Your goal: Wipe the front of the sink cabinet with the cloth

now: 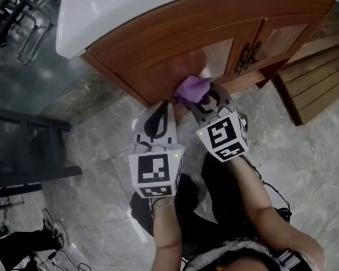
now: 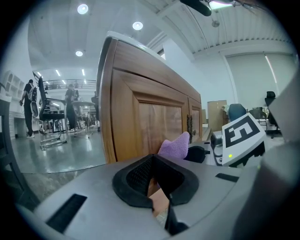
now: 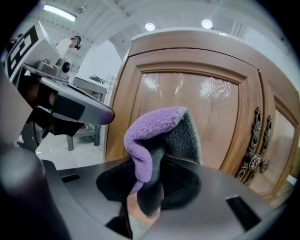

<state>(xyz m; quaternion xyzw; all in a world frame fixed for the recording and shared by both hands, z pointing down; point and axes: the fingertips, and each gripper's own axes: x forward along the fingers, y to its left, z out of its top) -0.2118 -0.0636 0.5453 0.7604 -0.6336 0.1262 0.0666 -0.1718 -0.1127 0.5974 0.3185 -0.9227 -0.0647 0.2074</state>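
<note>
**Two grippers close on the sink cabinet (image 1: 165, 49), one carrying the cloth**

Seen from above, a black metal frame (image 1: 21, 148) stands on the grey stone floor (image 1: 95, 113) well off the sink cabinet's left corner. The white sink top (image 1: 104, 8) overhangs the wooden front.

The left gripper (image 1: 159, 114) hangs low before the cabinet's left end, near the wood but apart from it. Its own camera shows its jaws drawn together with nothing between them. Its marker cube (image 1: 154, 173) faces up toward the head camera.

Just to the right, the purple-and-grey cloth (image 1: 191, 89) sits against the lower part of the cabinet's left door (image 1: 215, 50). The right gripper (image 1: 211, 99) has its jaws clamped on the cloth's lower end. In the right gripper view the cloth (image 3: 159, 136) stands folded upright out of the jaws, purple fleece outward and grey inside, in front of the glossy door panel (image 3: 187, 112). Whether the fabric presses on the wood cannot be told.

Further right, dark ornate handles (image 1: 247, 53) mark the seam between the cabinet's two doors. A slatted wooden platform (image 1: 319, 74) lies on the floor beyond the cabinet's right end.

The person's bare forearms (image 1: 259, 193) reach in from the bottom of the head view.
</note>
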